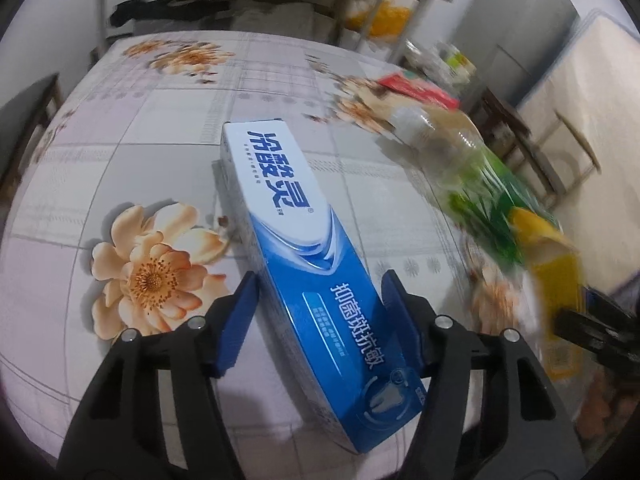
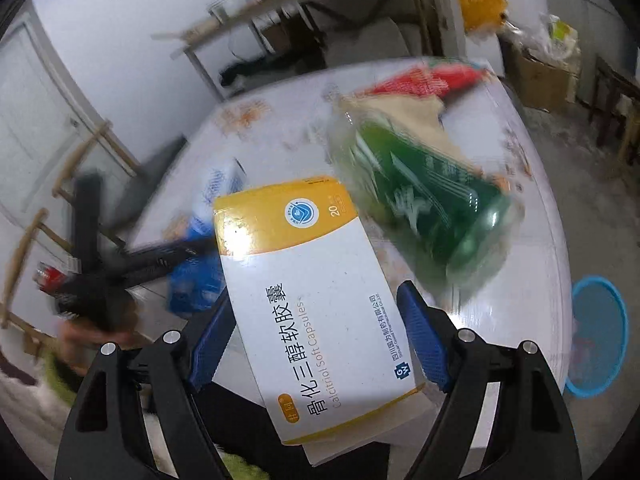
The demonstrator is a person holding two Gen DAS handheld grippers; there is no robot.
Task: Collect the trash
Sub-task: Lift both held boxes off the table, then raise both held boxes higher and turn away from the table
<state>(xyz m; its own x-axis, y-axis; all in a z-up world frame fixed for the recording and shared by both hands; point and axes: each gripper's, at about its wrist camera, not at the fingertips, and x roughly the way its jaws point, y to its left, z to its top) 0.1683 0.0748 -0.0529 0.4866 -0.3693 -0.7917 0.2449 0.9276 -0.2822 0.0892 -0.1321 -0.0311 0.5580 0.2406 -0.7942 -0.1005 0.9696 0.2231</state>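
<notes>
My left gripper (image 1: 320, 300) is shut on a long blue and white toothpaste box (image 1: 296, 236), held above the flowered tablecloth (image 1: 120, 140). My right gripper (image 2: 316, 312) is shut on a yellow and white medicine box (image 2: 304, 288); that box shows blurred at the right in the left wrist view (image 1: 556, 276). A clear bottle with a green label (image 2: 424, 204) lies on the table beyond it, also in the left wrist view (image 1: 476, 176). The left gripper and toothpaste box show blurred at the left of the right wrist view (image 2: 192, 264).
A red packet (image 2: 424, 76) and a beige paper piece (image 2: 408, 116) lie at the table's far side. A blue basket (image 2: 600, 336) stands on the floor at the right. Wooden chairs, a shelf table and a grey fridge (image 1: 508, 28) surround the table.
</notes>
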